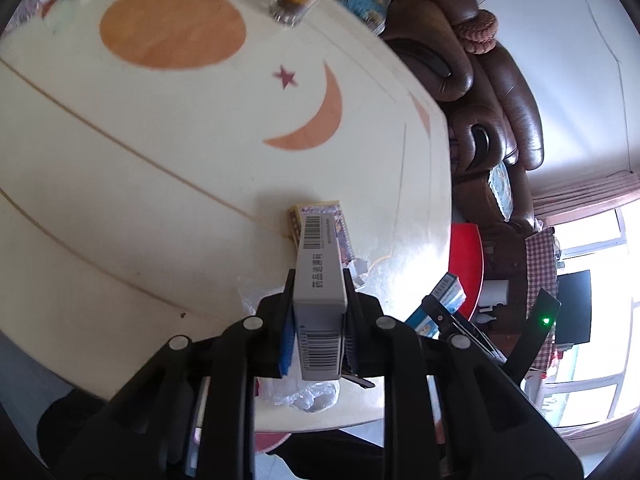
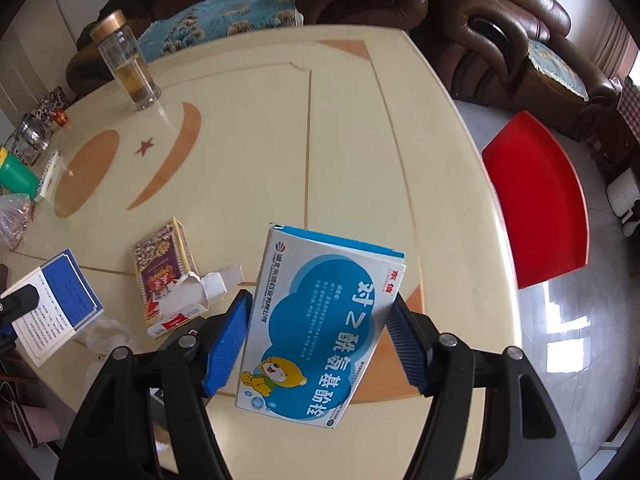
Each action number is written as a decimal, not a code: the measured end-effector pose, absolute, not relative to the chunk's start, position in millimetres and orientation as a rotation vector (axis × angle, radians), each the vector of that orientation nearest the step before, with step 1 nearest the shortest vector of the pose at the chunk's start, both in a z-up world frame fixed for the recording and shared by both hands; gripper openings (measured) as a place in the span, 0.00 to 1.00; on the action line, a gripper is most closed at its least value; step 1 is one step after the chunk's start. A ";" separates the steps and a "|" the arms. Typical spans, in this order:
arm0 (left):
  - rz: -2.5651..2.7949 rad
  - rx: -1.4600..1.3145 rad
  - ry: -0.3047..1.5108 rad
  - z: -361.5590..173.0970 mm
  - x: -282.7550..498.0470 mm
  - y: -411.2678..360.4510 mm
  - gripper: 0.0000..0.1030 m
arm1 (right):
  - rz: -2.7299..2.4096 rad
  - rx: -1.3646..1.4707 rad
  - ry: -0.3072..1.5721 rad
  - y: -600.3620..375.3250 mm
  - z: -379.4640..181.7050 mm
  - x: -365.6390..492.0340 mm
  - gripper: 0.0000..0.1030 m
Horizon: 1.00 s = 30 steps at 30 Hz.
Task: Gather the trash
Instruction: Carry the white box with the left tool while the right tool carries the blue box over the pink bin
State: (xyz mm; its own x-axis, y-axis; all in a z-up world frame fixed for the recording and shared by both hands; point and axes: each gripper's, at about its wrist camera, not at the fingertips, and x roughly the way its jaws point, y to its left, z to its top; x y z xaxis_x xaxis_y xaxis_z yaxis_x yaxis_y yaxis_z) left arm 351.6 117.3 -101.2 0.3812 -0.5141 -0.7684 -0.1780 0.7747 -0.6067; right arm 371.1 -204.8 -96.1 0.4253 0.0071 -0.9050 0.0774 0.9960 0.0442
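My left gripper (image 1: 319, 280) is shut on a grey-white medicine box (image 1: 320, 272) with barcodes, held edge-on above the cream table (image 1: 160, 160). The same box shows blue and white (image 2: 52, 304) at the left of the right wrist view. My right gripper (image 2: 320, 300) is shut on a blue-and-white medicine box (image 2: 320, 328) with a cartoon bear, lifted off the table (image 2: 360, 140). A torn-open yellow and purple carton (image 2: 164, 268) lies on the table between the two grippers, also under the left box (image 1: 340, 224). Crumpled clear plastic (image 1: 312, 396) lies near the front edge.
A glass bottle of tea (image 2: 128, 72) stands at the far side. A green cup (image 2: 16, 176), a glass jar (image 2: 34, 136) and a plastic bag (image 2: 14, 216) crowd the left edge. A red stool (image 2: 540, 200) sits right of the table, a brown sofa (image 2: 500, 8) behind.
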 end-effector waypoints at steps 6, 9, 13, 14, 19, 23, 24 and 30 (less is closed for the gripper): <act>-0.236 -0.606 1.100 -67.1 328.2 121.1 0.20 | -0.018 0.049 1.061 -203.3 -66.7 349.9 0.63; -0.234 -0.550 1.057 -48.5 311.7 120.9 0.20 | 0.002 0.036 1.021 -200.3 -49.7 334.8 0.63; -0.235 -0.464 0.995 -23.9 283.7 115.7 0.20 | 0.037 0.019 0.966 -196.8 -27.2 303.4 0.64; -0.235 -0.447 0.982 -19.1 277.9 113.5 0.20 | 0.047 0.009 0.952 -195.0 -21.6 294.8 0.63; -0.236 -0.357 0.915 2.1 245.9 102.5 0.20 | 0.091 -0.010 0.891 -189.1 0.0 255.5 0.63; -0.249 -0.287 0.879 13.6 221.2 89.3 0.20 | 0.119 -0.035 0.839 -181.9 15.9 224.5 0.63; -0.256 -0.276 0.875 15.4 215.9 86.1 0.20 | 0.124 -0.040 0.829 -180.3 18.8 217.8 0.63; -0.269 -0.198 0.844 19.6 186.1 69.8 0.20 | 0.158 -0.068 0.782 -174.1 31.0 176.2 0.64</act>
